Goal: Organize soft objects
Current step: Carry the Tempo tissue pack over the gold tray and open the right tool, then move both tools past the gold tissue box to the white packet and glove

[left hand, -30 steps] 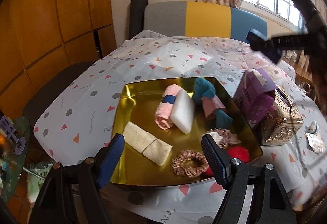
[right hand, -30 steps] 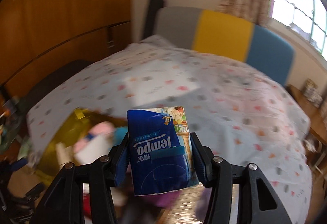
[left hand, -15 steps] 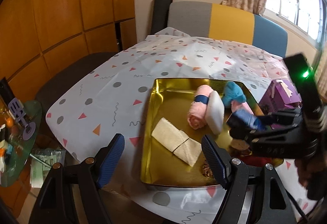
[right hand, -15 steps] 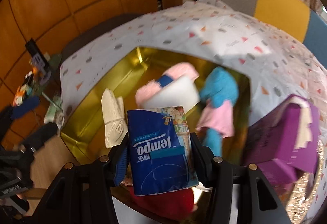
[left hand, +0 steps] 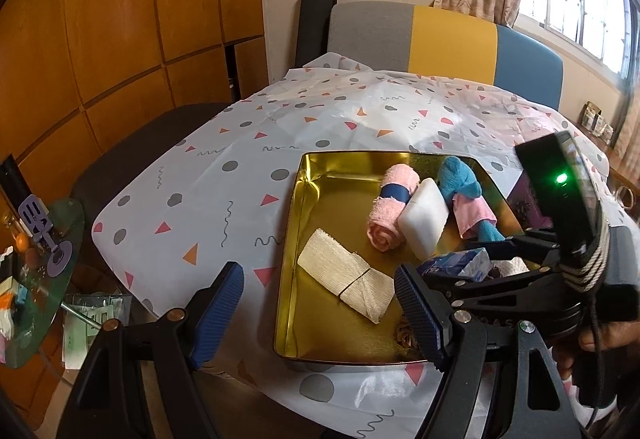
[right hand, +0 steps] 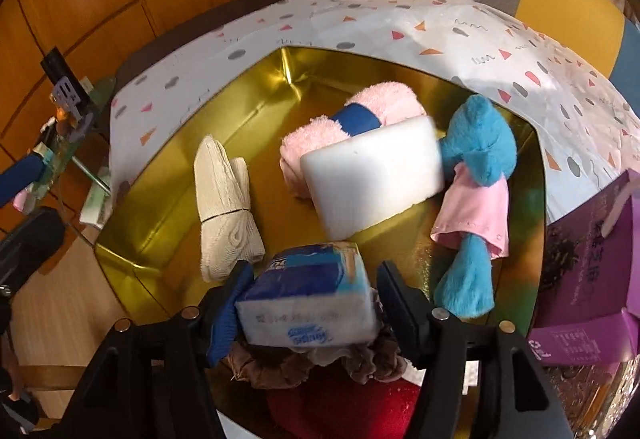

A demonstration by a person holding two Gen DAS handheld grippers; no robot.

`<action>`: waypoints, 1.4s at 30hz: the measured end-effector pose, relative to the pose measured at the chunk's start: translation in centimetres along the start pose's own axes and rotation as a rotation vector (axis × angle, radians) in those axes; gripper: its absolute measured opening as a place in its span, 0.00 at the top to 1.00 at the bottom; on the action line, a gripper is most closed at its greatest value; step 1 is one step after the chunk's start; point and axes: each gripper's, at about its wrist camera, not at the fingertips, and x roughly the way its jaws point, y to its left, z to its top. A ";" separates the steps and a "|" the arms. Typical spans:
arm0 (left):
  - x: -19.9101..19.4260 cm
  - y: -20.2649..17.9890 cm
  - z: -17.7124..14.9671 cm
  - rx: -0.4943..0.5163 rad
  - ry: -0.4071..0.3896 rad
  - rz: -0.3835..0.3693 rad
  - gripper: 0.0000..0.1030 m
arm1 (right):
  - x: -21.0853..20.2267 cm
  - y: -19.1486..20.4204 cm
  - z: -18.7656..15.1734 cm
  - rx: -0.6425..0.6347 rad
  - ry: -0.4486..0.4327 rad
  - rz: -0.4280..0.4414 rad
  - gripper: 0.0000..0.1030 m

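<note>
Starting at the left, your left gripper [left hand: 320, 303] hangs wide open and empty off the near left corner of the gold metal tray [left hand: 292, 239], over the spotted white tablecloth [left hand: 208, 175]; it is out of the way where it is. Inside the tray, left to right, lie the cream folded cloth [right hand: 226, 215], the pink rolled towel with a blue band [right hand: 320, 135], the white foam block [right hand: 372, 179] leaning against that roll, and the blue plush toy in a pink garment [right hand: 476, 183].

Your right gripper [right hand: 308, 303] has the blue tissue pack [right hand: 308, 295] between its fingers. The left finger presses it; the right finger appears to stand slightly off, so I judge the hold to be light or loosening. The pack sits low over the near part of the tray, above a brown fabric scrunchie [right hand: 280, 367] and a red soft item [right hand: 340, 411].

Recommendation: set the pack on the bare gold floor ahead, between the cream cloth and the plush toy's leg, not on the scrunchie. Open fully, then withdraw toward yourself.

To the right, the purple cardboard box [right hand: 588, 279] stands just beside the tray wall; allow little sideways swing there.
</note>
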 end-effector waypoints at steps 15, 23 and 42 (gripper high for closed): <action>-0.7 -1.2 -0.1 0.027 -0.012 -0.025 0.24 | -6.5 -0.7 -1.0 0.008 -0.177 -0.136 0.36; -1.3 -2.6 0.0 0.057 -0.020 -0.045 0.24 | -11.4 -2.6 -2.5 0.035 -0.286 -0.157 0.36; -2.9 -8.8 0.5 0.200 -0.041 -0.172 0.24 | -21.9 -20.4 -11.7 0.448 -0.398 -0.430 0.36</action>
